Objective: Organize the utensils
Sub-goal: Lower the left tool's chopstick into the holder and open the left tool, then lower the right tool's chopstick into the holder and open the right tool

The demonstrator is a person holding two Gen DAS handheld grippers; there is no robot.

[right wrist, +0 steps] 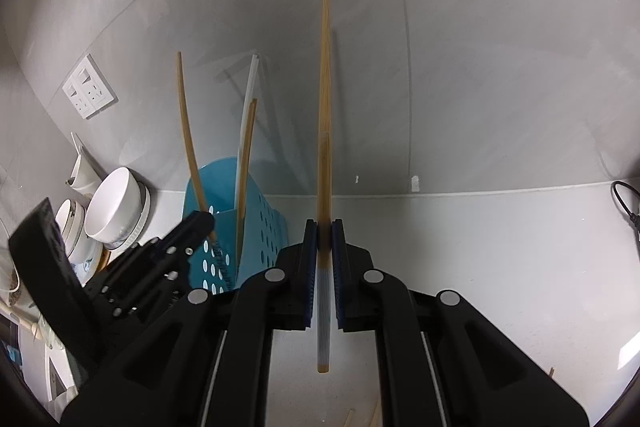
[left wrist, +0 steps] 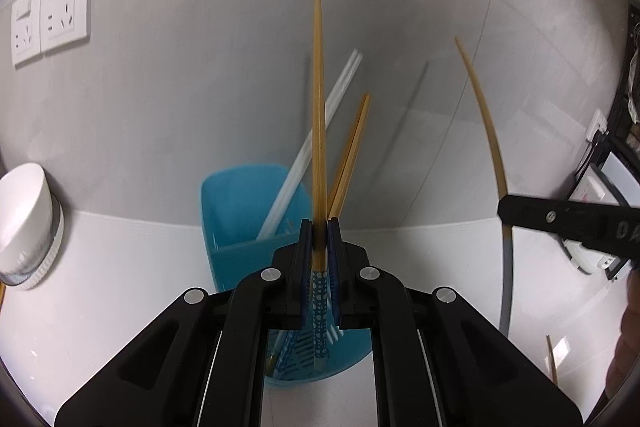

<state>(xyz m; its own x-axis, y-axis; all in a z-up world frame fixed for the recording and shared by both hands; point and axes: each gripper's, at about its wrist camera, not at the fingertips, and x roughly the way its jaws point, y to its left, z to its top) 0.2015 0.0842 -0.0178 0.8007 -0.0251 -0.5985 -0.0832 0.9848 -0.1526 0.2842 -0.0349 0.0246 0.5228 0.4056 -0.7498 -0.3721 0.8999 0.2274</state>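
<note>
My left gripper (left wrist: pixel 319 227) is shut on a wooden chopstick with a blue dotted handle (left wrist: pixel 319 115), held upright just above the blue perforated utensil holder (left wrist: pixel 236 211). The holder contains white chopsticks (left wrist: pixel 308 143) and a wooden pair (left wrist: pixel 350 155). My right gripper (right wrist: pixel 324 227) is shut on a wooden chopstick with a grey striped handle (right wrist: pixel 324 87), upright, to the right of the holder (right wrist: pixel 224 203). In the left wrist view the right gripper (left wrist: pixel 568 223) and its chopstick (left wrist: pixel 486 123) show at the right. In the right wrist view the left gripper (right wrist: pixel 200 223) sits at the holder.
White bowls (right wrist: pixel 116 203) and dishes stand left of the holder against the wall; one bowl (left wrist: pixel 24 223) shows in the left wrist view. Wall sockets (left wrist: pixel 50 7) are on the grey wall. Loose chopsticks (right wrist: pixel 360 415) lie on the white counter near the front. A black cable (right wrist: pixel 624 203) lies far right.
</note>
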